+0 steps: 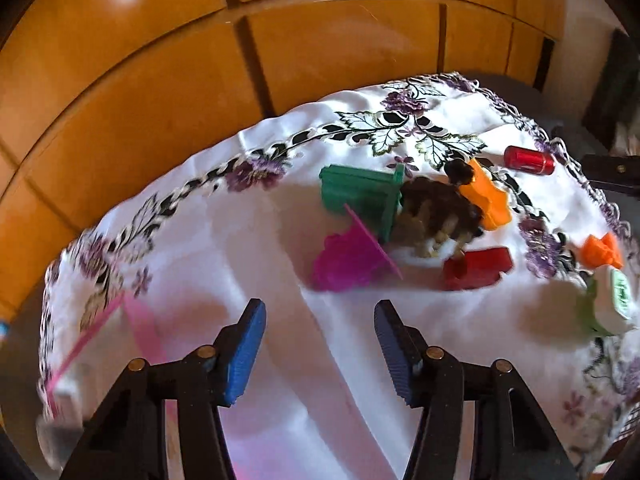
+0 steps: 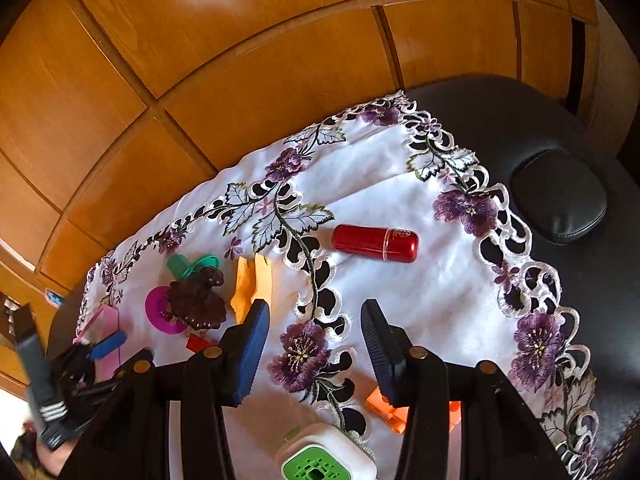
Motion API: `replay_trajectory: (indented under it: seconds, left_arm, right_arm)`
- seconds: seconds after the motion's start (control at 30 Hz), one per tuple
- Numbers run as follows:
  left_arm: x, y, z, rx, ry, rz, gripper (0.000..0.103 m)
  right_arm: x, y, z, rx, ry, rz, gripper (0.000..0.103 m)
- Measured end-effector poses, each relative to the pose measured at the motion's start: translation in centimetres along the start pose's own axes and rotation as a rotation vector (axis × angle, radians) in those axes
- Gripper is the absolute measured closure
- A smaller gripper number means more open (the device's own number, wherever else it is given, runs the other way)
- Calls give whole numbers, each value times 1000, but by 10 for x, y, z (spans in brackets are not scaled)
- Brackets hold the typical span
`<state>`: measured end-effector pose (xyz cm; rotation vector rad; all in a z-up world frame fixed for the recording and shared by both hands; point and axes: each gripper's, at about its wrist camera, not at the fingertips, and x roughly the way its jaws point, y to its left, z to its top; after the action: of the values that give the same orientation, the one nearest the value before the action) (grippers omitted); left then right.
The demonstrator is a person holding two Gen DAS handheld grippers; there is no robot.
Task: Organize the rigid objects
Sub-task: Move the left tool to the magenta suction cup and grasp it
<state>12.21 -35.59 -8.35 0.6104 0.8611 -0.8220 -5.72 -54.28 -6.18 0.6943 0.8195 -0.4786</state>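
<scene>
On a white embroidered cloth (image 1: 248, 248) lies a cluster of small rigid items: a green piece (image 1: 360, 196), a magenta piece (image 1: 348, 264), a dark brown leaf-shaped piece (image 1: 436, 208), an orange piece (image 1: 486, 196) and a red block (image 1: 476, 268). A red cylinder (image 2: 376, 243) lies apart on its side. My left gripper (image 1: 320, 344) is open over bare cloth, short of the magenta piece. My right gripper (image 2: 316, 348) is open too, with only cloth between its pads. A small orange piece (image 2: 384, 404) sits partly behind its right finger. A white and green item (image 2: 328, 460) lies under it.
A pink flat item (image 1: 140, 320) lies at the cloth's left end. Panelled wooden cabinet doors (image 2: 240, 80) stand right behind the table. The cloth ends at the right on a black leather surface (image 2: 560, 200) with a padded bump.
</scene>
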Motion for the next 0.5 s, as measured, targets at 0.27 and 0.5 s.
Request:
replay_trajectory:
  seconds: [0.27, 0.5]
  left_arm:
    - [32, -9, 27, 102, -13, -70, 45]
    - [32, -23, 21, 87, 32, -142, 66]
  right_arm:
    - [6, 3, -1, -9, 28, 12, 54]
    - [7, 0, -1, -1, 27, 2, 54]
